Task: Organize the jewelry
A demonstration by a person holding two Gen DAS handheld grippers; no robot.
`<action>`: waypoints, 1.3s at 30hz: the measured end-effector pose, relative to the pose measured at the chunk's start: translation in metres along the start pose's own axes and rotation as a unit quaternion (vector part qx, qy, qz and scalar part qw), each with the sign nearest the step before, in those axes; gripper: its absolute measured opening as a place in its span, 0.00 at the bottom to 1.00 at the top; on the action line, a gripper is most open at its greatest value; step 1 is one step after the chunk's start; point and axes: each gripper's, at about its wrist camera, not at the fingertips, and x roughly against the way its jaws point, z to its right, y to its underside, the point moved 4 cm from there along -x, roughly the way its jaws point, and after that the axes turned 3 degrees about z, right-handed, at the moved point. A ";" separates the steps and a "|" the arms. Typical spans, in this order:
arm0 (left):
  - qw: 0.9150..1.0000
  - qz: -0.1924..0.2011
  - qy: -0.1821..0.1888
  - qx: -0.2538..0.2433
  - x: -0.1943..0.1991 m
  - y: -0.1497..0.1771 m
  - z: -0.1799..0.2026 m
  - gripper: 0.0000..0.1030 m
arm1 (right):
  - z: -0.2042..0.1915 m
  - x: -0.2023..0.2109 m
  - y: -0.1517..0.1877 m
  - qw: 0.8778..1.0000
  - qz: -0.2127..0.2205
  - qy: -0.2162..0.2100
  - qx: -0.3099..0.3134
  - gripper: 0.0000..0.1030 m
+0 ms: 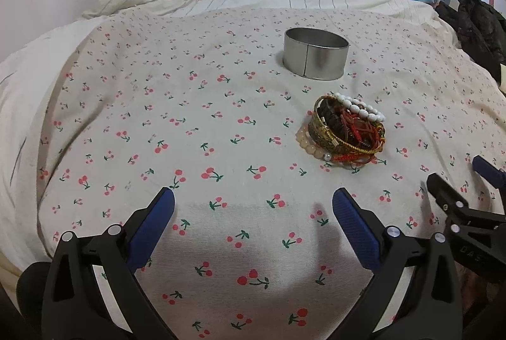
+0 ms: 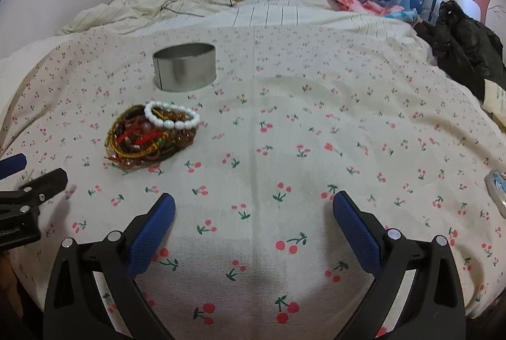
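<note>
A: From the left wrist view, we see the bracelet pile (image 1: 346, 131) heaped on the cherry-print sheet (image 1: 158, 125), just short of the metal tin (image 1: 316, 53). We judge nothing is sorted yet. Our left gripper (image 1: 253, 213) hovers low, jaws spread wide, holding nothing.

B: From the right wrist view, the pile (image 2: 151, 134) lies ahead and left, the tin (image 2: 185, 68) beyond it. Our right gripper (image 2: 253, 215) is likewise wide apart and empty, level above the sheet.
</note>
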 end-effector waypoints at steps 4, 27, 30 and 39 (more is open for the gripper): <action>1.000 0.002 0.001 -0.001 0.000 0.000 0.001 0.94 | -0.002 -0.005 0.004 1.000 -0.013 0.000 0.002 0.93; 1.000 0.004 0.009 -0.011 -0.003 -0.001 0.007 0.94 | -0.005 -0.016 0.011 0.999 -0.037 -0.002 -0.008 0.93; 1.000 0.003 0.011 -0.014 -0.006 -0.001 0.007 0.94 | -0.007 -0.015 0.011 1.000 -0.031 0.001 0.004 0.93; 1.000 -0.005 0.021 -0.006 -0.016 0.000 0.005 0.94 | -0.007 -0.011 0.007 1.000 -0.023 0.001 0.012 0.93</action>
